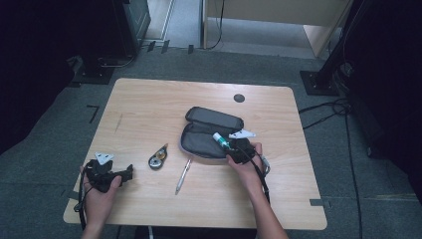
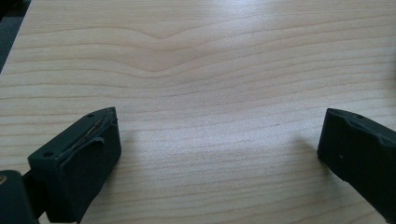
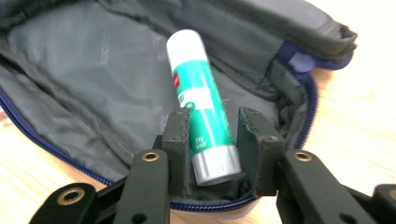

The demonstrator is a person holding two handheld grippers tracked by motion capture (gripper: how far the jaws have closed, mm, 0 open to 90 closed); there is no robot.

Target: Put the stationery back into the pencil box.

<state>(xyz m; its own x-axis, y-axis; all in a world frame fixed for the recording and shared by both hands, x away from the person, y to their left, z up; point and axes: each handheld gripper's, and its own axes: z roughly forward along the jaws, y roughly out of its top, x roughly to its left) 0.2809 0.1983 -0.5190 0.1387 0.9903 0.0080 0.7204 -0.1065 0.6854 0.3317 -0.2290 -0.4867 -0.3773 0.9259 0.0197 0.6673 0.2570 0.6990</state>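
A black pencil case (image 1: 201, 142) lies unzipped and open in the middle of the wooden table. My right gripper (image 1: 226, 146) is at the case's right rim, shut on a green and white glue stick (image 1: 219, 140). In the right gripper view the glue stick (image 3: 201, 98) sits between the jaws of my right gripper (image 3: 215, 116), white cap pointing away over the grey lining of the case (image 3: 70, 79). My left gripper (image 1: 124, 174) rests near the table's front left. In the left gripper view my left gripper (image 2: 222, 121) is open over bare wood, holding nothing.
A correction tape dispenser (image 1: 158, 159) and a silver pen (image 1: 182, 177) lie on the table (image 1: 149, 104) between the two grippers, just left of the case. A black round grommet (image 1: 239, 98) sits near the far edge. Dark stands and cables surround the table on the floor.
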